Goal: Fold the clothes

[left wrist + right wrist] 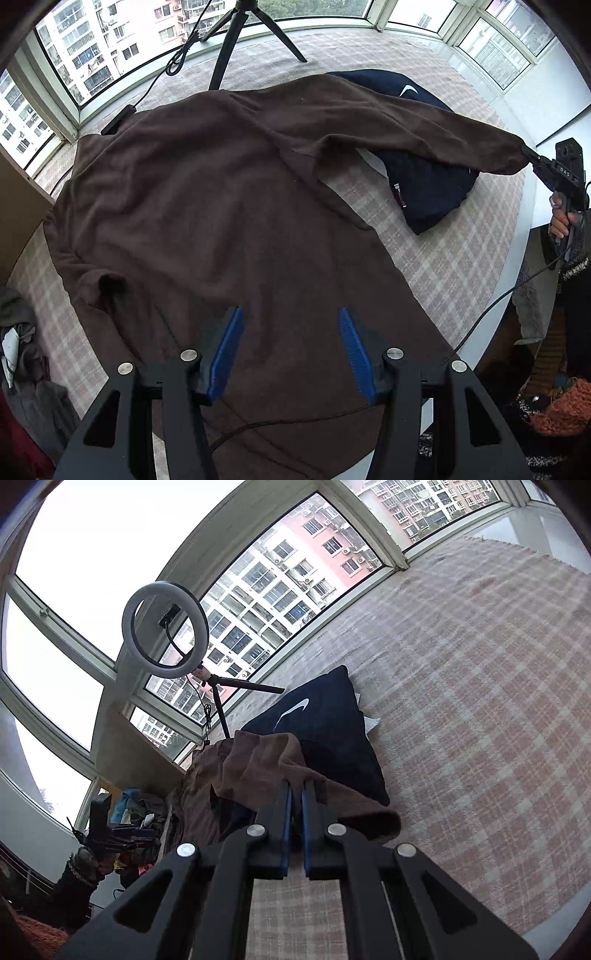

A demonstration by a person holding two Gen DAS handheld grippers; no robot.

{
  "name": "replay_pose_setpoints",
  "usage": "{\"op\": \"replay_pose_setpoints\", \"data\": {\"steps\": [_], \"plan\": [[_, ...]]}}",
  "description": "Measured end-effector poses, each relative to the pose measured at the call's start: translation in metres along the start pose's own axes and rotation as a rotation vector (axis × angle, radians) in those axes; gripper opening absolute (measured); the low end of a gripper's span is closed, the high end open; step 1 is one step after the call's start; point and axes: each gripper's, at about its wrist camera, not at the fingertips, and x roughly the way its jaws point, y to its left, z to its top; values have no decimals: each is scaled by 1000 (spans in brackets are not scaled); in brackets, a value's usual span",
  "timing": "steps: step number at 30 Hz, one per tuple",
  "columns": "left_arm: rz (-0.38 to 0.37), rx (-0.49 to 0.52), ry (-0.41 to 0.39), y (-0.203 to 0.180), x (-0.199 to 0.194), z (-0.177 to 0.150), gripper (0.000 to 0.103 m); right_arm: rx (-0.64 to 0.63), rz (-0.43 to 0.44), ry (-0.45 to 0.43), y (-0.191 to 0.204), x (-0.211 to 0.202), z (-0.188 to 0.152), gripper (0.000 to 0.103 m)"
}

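Observation:
A brown sweater [207, 206] lies spread over the plaid-covered surface [454, 266]. My left gripper [291, 321] hangs open just above its lower body, blue pads apart, nothing between them. One sleeve [424, 136] stretches out to the right, lifted off the cloth. My right gripper [532, 155] is shut on the cuff of that sleeve, held by a hand [559, 218]. In the right wrist view the right gripper [295, 794] pinches the brown cuff [266, 764] between its blue pads.
A folded navy garment [424, 184] with a white logo lies beneath the raised sleeve. A ring light on a tripod [166, 635] stands by the windows, its cable [177, 62] trailing on the cloth. A clothes pile [22, 332] sits at left; a white edge [517, 229] at right.

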Motion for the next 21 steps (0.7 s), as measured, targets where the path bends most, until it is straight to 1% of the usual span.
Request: {"op": "replay_pose_setpoints", "data": {"steps": [1, 4, 7, 8, 9, 10, 13, 14, 16, 18, 19, 20, 21], "plan": [[-7, -4, 7, 3, 6, -7, 52, -30, 0, 3, 21, 1, -3, 5], [-22, -7, -8, 10, 12, -29, 52, -117, 20, 5, 90, 9, -10, 5], [-17, -8, -40, 18, 6, -49, 52, -254, 64, 37, 178, 30, -22, 5], [-13, -16, -52, 23, 3, -56, 52, -315, 71, 66, 211, 39, -34, 5], [-16, -30, -64, 27, 0, -64, 52, -375, 85, 106, 242, 47, -49, 5], [-35, -41, -78, 31, -4, -72, 52, -432, 99, 166, 267, 58, -71, 5], [-91, -53, -125, 35, -14, -98, 52, -619, 98, 410, 320, 102, -164, 5], [-108, -51, -134, 35, -15, -107, 52, -668, 84, 492, 331, 118, -193, 5], [-137, -36, -140, 30, -15, -120, 52, -690, -4, 643, 325, 151, -241, 5], [-146, -25, -139, 23, -11, -133, 52, -638, -73, 704, 313, 162, -259, 7], [-148, -22, -135, 20, -9, -138, 52, -605, -89, 723, 307, 164, -262, 8], [-140, -18, -140, 14, -6, -143, 52, -557, -61, 714, 304, 159, -253, 10], [-130, -11, -148, 8, -4, -148, 52, -512, -34, 705, 301, 152, -242, 21]]}}
